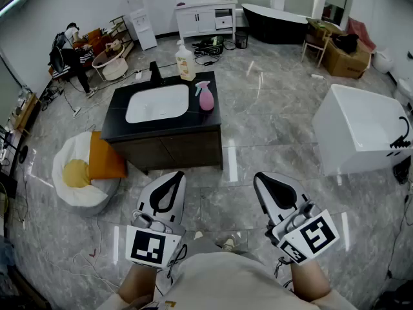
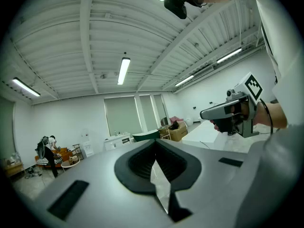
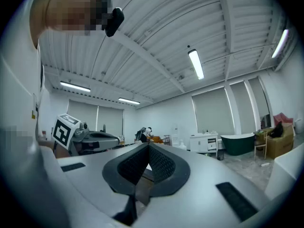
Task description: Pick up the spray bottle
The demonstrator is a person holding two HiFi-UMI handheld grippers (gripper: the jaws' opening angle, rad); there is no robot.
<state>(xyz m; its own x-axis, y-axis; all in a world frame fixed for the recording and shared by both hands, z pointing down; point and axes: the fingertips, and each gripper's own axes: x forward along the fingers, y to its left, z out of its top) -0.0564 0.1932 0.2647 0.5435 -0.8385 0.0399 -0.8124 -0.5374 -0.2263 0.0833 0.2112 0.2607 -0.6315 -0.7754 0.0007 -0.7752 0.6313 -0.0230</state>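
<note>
In the head view the pink spray bottle (image 1: 205,97) stands upright on the black vanity top (image 1: 213,112), just right of the white basin (image 1: 157,103). A cream pump bottle (image 1: 185,63) stands at the vanity's back edge. Both grippers are held low and close to the person, well short of the vanity. My left gripper (image 1: 173,175) and my right gripper (image 1: 260,177) point forward, jaws together, with nothing between them. The left gripper view looks along its closed jaws (image 2: 154,144) and the right gripper view does the same (image 3: 148,146); neither of them shows the bottle.
A grey marble floor lies between me and the vanity. A white-and-yellow egg-shaped cushion (image 1: 80,171) sits left of the vanity and a white tub (image 1: 361,131) stands at the right. At the back are a black bathtub (image 1: 277,22), a white cabinet (image 1: 206,17) and cardboard boxes (image 1: 346,58). A person (image 1: 68,51) bends at the far left.
</note>
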